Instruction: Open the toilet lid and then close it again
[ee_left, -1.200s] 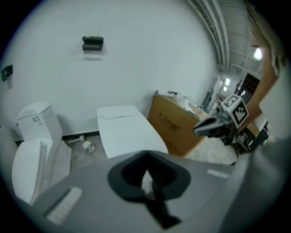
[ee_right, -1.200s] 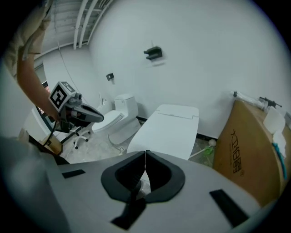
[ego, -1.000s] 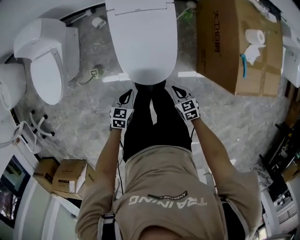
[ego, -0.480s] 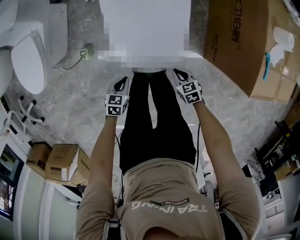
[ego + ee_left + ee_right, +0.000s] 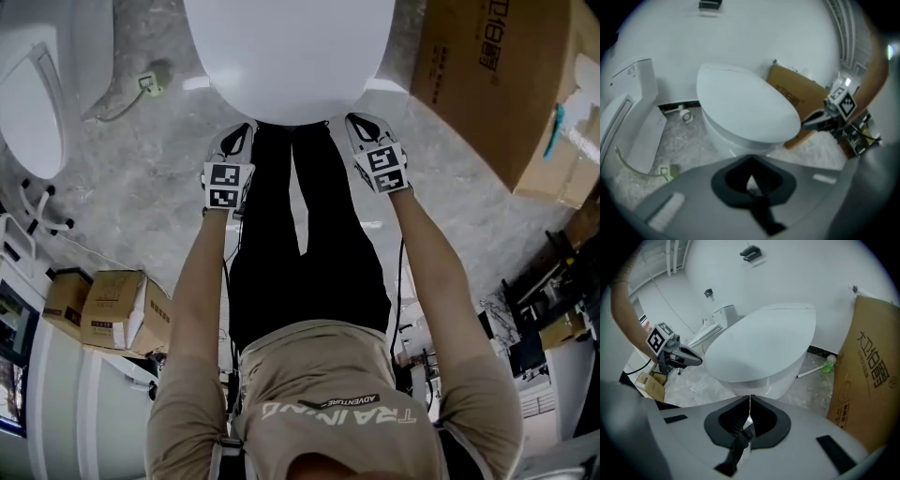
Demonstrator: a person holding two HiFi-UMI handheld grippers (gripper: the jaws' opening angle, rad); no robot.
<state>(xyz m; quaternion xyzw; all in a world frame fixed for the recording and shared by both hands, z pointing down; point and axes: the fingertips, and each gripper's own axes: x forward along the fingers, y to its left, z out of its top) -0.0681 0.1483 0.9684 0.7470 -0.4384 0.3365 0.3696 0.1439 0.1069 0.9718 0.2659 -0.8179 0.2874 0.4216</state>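
The white toilet with its lid [image 5: 289, 56] down fills the top middle of the head view; the lid also shows in the left gripper view [image 5: 745, 105] and the right gripper view [image 5: 764, 343]. My left gripper [image 5: 242, 139] hangs just below the bowl's front left edge, shut with nothing in it. My right gripper [image 5: 356, 124] is level with it at the front right edge, also shut and empty. Neither touches the lid. Each gripper appears in the other's view: the right gripper [image 5: 818, 121] and the left gripper [image 5: 684, 357].
A second white toilet [image 5: 37, 94] stands at the far left. A large cardboard box [image 5: 497, 84] stands close on the right. Small cartons [image 5: 103, 314] lie lower left by a white rack [image 5: 28, 211]. A green-tipped stick [image 5: 828, 365] lies behind the toilet.
The view has shifted toward the toilet, and both grippers have moved forward from near my legs up to the bowl's front edge. The lid stays down.
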